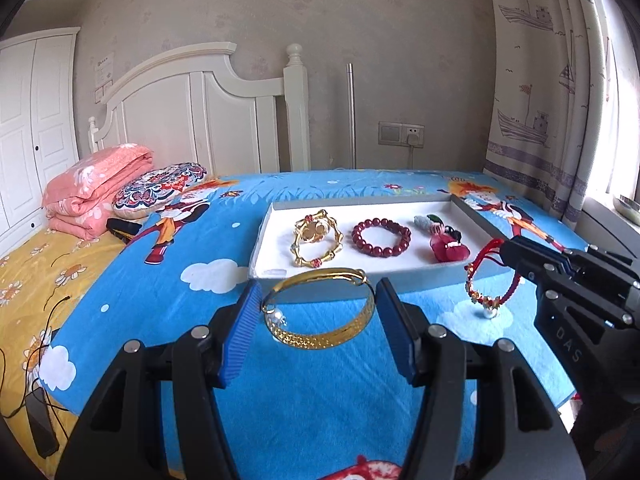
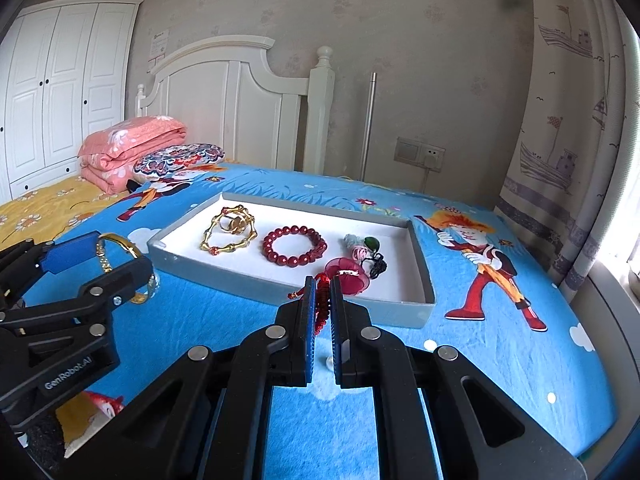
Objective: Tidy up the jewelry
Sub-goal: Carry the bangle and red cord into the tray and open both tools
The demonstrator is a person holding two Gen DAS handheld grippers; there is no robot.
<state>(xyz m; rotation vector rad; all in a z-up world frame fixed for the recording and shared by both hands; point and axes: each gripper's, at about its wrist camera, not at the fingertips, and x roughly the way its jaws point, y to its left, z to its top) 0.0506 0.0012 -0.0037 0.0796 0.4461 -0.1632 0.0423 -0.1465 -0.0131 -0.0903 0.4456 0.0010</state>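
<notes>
My left gripper point(image 1: 316, 292) is shut on a gold bangle point(image 1: 320, 338), its blue pads pressing the ring's two sides just above the blue bedspread. The right wrist view shows that bangle point(image 2: 120, 242) in the left gripper point(image 2: 108, 256), near the tray's left corner. My right gripper point(image 2: 320, 292) is shut on a red cord bracelet point(image 2: 320, 312). From the left, the bracelet point(image 1: 480, 300) hangs as a loop from the right gripper point(image 1: 506, 248), with a silver bell at its bottom. Just beyond lies the grey tray point(image 1: 360, 280).
The white-lined tray point(image 2: 224, 284) holds a gold bamboo-style bangle point(image 1: 318, 240), a red bead bracelet point(image 1: 381, 237) and a red flower piece point(image 1: 446, 246). A folded pink quilt point(image 1: 96, 188) and patterned pillow point(image 1: 160, 188) lie far left. Curtains point(image 1: 540, 120) hang on the right.
</notes>
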